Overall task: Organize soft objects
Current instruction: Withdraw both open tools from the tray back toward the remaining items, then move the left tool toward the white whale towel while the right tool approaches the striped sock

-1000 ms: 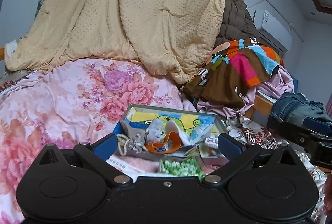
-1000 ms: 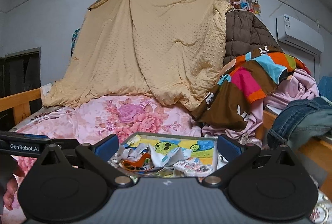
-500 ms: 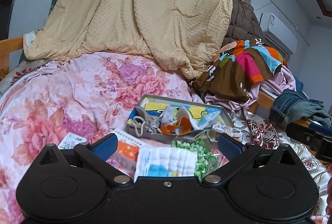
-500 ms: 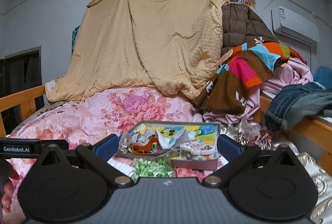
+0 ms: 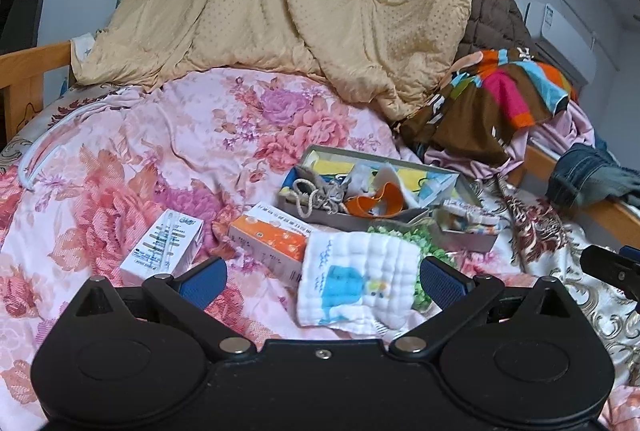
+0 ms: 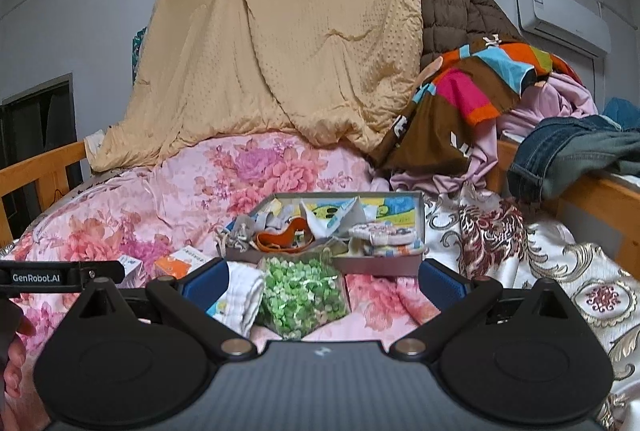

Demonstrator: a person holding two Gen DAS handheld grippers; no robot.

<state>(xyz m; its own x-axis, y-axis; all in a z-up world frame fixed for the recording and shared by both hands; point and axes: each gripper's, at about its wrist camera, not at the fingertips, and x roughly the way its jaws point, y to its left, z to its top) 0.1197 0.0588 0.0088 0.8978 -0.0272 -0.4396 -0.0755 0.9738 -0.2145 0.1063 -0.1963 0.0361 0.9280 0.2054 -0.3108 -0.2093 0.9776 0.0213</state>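
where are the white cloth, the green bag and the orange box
white cloth point(image 5: 356, 281), left wrist view, on its blue print
green bag point(image 6: 302, 297), right wrist view, middle of the green filling
orange box point(image 5: 266, 241), left wrist view, on its orange face

green bag point(image 5: 404, 235) — half behind cloth point(image 5: 356, 283)

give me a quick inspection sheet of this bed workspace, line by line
surface: pink floral quilt on a wooden-framed bed
job's things: white muslin cloth and green bag lie before the grey tray, which holds cloths, cord and an orange strap
clutter: orange box, white box
grippers: left gripper open, empty; right gripper open, empty
cables: nothing seen
surroundings: tan blanket hung on wall, piled clothes, jeans, air conditioner
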